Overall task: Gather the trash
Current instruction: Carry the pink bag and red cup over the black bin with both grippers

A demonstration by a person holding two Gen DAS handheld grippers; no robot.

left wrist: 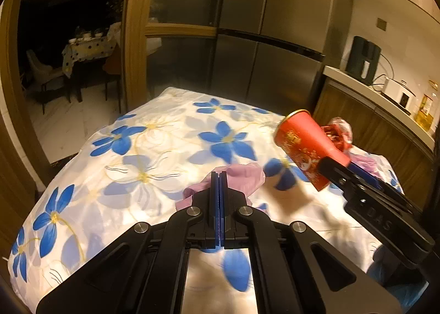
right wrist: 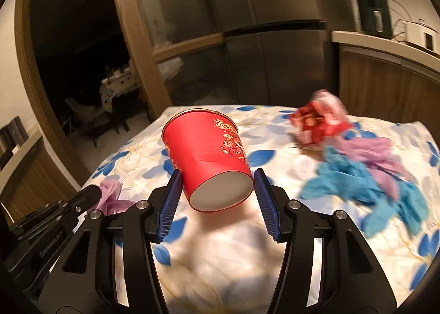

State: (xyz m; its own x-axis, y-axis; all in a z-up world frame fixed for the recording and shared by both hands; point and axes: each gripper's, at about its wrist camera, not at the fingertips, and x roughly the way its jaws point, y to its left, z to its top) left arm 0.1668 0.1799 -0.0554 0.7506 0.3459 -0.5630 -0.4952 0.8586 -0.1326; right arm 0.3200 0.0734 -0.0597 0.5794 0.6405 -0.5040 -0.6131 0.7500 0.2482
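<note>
My right gripper is shut on a red paper cup, holding it near its base on its side above the table; it also shows in the left wrist view. My left gripper is shut on a thin purple plastic bag, which also shows at the lower left of the right wrist view. A crumpled red wrapper, a blue glove and more purple plastic lie on the table to the right.
The table carries a white cloth with blue flowers. A steel fridge stands behind it. A counter with a dark appliance, a cooker and an oil bottle runs along the right. A dark doorway opens at the left.
</note>
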